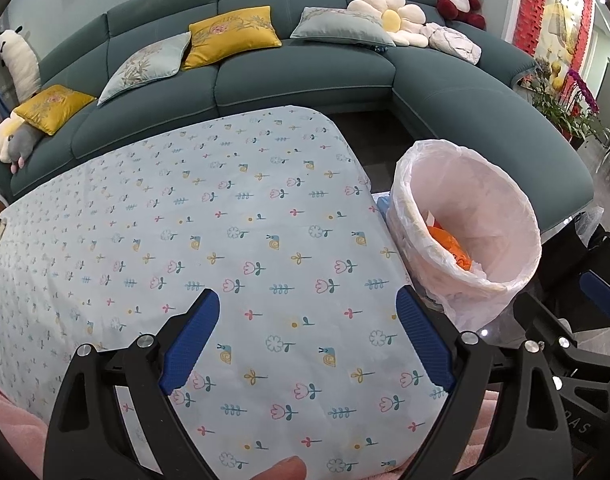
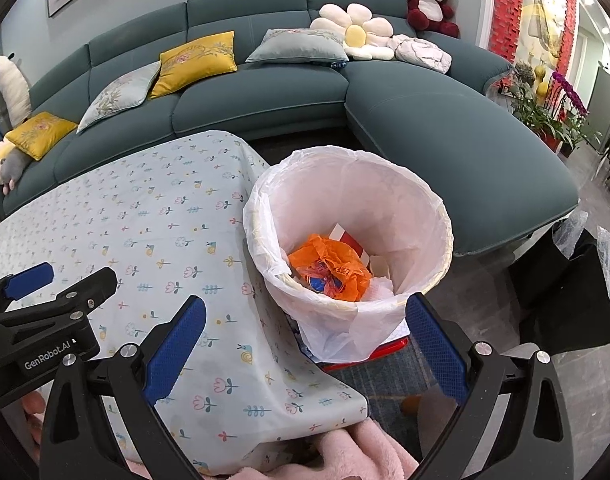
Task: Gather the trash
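Note:
A bin lined with a white plastic bag (image 2: 347, 216) stands just right of the table; it also shows in the left wrist view (image 1: 469, 224). Inside lie a crumpled orange wrapper (image 2: 331, 266), some white paper and a red-and-white box; the orange wrapper shows in the left wrist view too (image 1: 451, 246). My left gripper (image 1: 307, 338) is open and empty above the flower-print tablecloth (image 1: 225, 240). My right gripper (image 2: 305, 348) is open and empty, in front of the bin, over the table's right edge. The left gripper shows at the left of the right wrist view (image 2: 61, 276).
A teal corner sofa (image 2: 289, 96) with several cushions and plush toys runs behind the table and bin. A red-and-blue item (image 2: 385, 348) sits under the bin. Black objects in plastic wrap (image 2: 577, 280) stand on the floor at right. Pink fleece (image 2: 357, 452) lies at the near edge.

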Available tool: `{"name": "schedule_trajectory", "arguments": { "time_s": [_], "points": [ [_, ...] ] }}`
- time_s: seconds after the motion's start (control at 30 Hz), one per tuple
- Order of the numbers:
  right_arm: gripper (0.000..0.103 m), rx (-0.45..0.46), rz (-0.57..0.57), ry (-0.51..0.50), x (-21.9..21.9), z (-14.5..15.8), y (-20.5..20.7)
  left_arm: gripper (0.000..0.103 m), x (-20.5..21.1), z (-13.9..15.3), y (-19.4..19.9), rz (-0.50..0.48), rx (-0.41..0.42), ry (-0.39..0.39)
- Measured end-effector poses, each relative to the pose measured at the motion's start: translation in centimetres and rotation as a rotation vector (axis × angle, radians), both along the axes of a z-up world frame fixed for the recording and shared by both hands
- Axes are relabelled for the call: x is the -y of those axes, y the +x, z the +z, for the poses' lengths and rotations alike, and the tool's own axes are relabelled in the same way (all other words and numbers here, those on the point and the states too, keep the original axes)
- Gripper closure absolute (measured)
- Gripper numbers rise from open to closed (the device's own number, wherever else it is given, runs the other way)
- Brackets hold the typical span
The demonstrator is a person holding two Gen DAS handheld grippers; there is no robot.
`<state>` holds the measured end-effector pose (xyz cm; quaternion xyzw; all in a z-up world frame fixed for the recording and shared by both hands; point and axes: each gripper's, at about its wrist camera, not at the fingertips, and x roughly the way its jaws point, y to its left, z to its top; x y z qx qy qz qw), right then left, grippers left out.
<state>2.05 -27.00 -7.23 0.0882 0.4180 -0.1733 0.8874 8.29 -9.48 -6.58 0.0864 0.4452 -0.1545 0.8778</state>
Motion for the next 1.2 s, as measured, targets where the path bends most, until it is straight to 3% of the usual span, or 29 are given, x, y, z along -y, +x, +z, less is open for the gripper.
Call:
{"name": "schedule_trajectory", "arguments": {
  "time_s": [1.2],
  "points": [
    [0.007,0.0,-0.026,-0.006,0.42,-0.14,-0.13,0.017,0.71,0.14,-0.05,-0.011,0.005,0.001]
  ]
}}
